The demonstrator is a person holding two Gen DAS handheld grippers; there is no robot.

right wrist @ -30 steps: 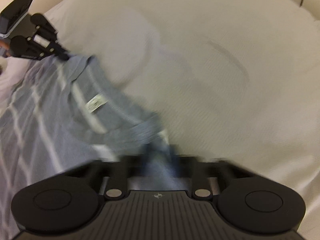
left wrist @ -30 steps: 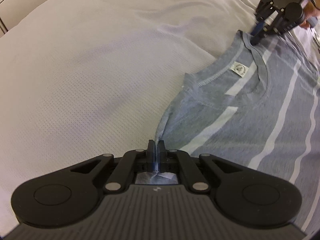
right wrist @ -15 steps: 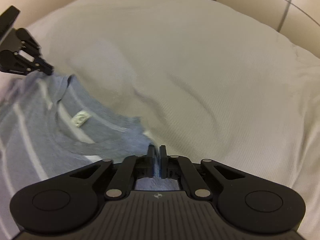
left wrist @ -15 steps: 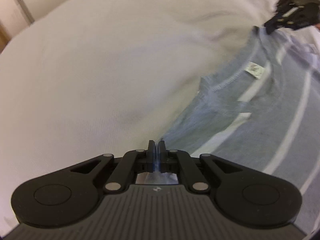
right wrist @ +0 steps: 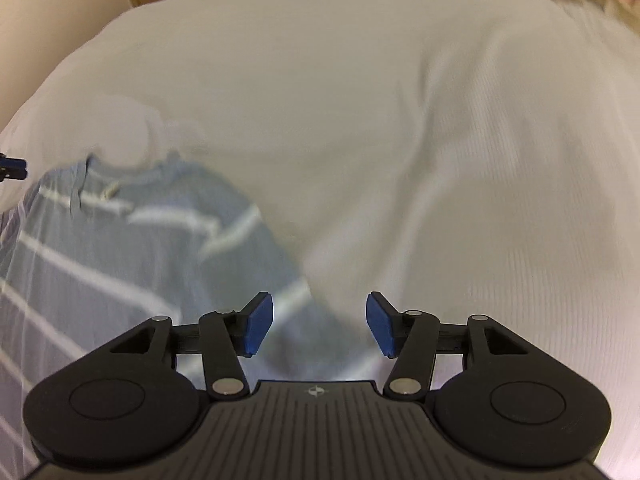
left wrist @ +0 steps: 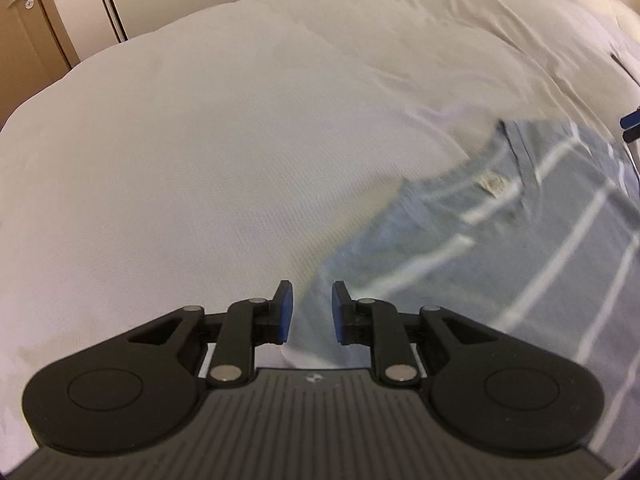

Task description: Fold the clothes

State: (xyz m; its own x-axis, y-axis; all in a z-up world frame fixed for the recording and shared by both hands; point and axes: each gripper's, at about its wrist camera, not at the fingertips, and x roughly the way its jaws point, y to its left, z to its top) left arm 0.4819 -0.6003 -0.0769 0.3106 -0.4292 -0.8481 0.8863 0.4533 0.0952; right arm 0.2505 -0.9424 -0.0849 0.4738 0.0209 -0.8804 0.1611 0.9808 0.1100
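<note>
Left wrist view: one grey cotton T-shirt with thin white stripes (left wrist: 540,248), lying at 3 o'clock on one white textured bedspread (left wrist: 200,160); one pale neck label (left wrist: 494,185), writing blurred, unreadable. One black left gripper (left wrist: 308,312), blue-padded fingers (left wrist: 285,312) parted, holding nothing, shirt edge beneath. One black right gripper (right wrist: 320,320), fingers spread wide, empty, shirt shoulder below at 9 o'clock.

bare bed (left wrist: 240,140) ahead, seemingly unobstructed
</note>
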